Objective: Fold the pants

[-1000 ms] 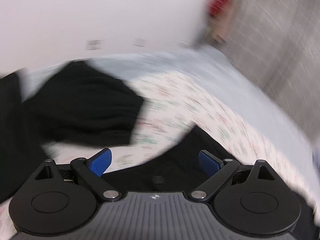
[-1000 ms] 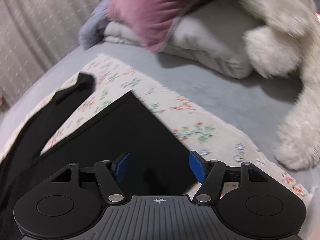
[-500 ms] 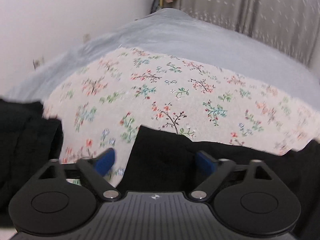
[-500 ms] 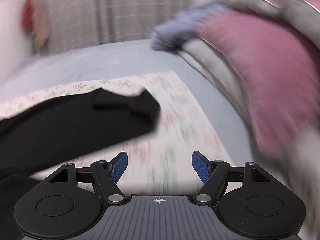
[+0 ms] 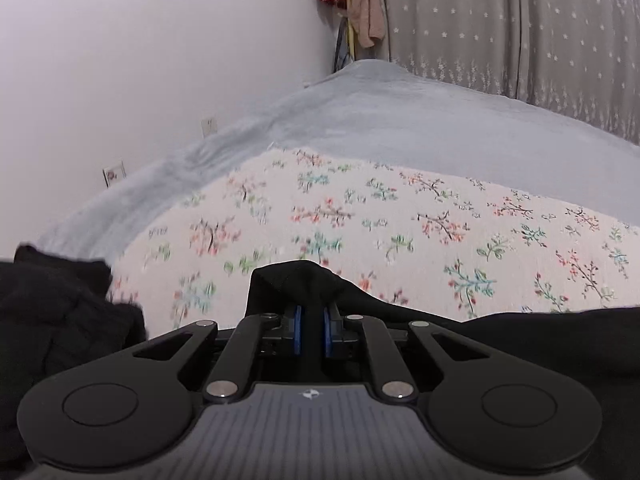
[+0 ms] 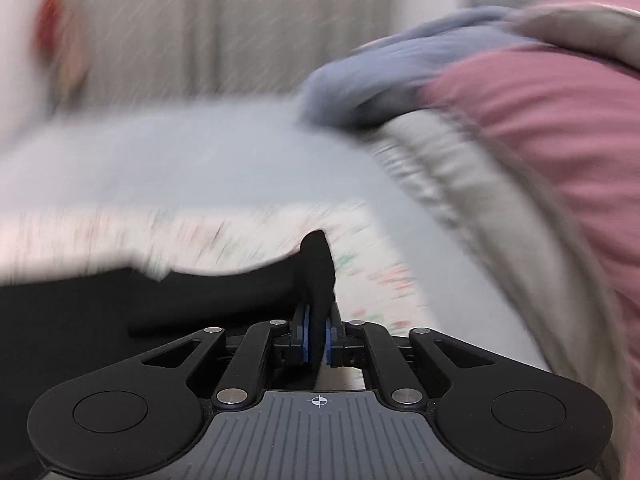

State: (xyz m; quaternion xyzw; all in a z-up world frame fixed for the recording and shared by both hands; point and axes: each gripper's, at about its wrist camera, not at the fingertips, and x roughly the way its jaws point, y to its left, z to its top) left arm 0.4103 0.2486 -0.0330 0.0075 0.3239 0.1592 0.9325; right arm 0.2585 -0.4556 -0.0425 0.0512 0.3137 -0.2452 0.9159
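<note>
Now left hand-held gripper [image 5: 311, 330] closing on black pants [image 5: 296, 284]; right hand-held gripper [image 6: 316, 338] clamps pants edge.

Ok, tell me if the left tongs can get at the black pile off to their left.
Probably not yet: the left tongs are closing on a fold of the black pants. The black pile lies close with nothing between, but they'd have to let go first.

Pants [image 5: 500, 344] on floral sheet [image 5: 400, 216], pillows [image 6: 540, 128] right, curtain [image 5: 500, 20] behind
</note>
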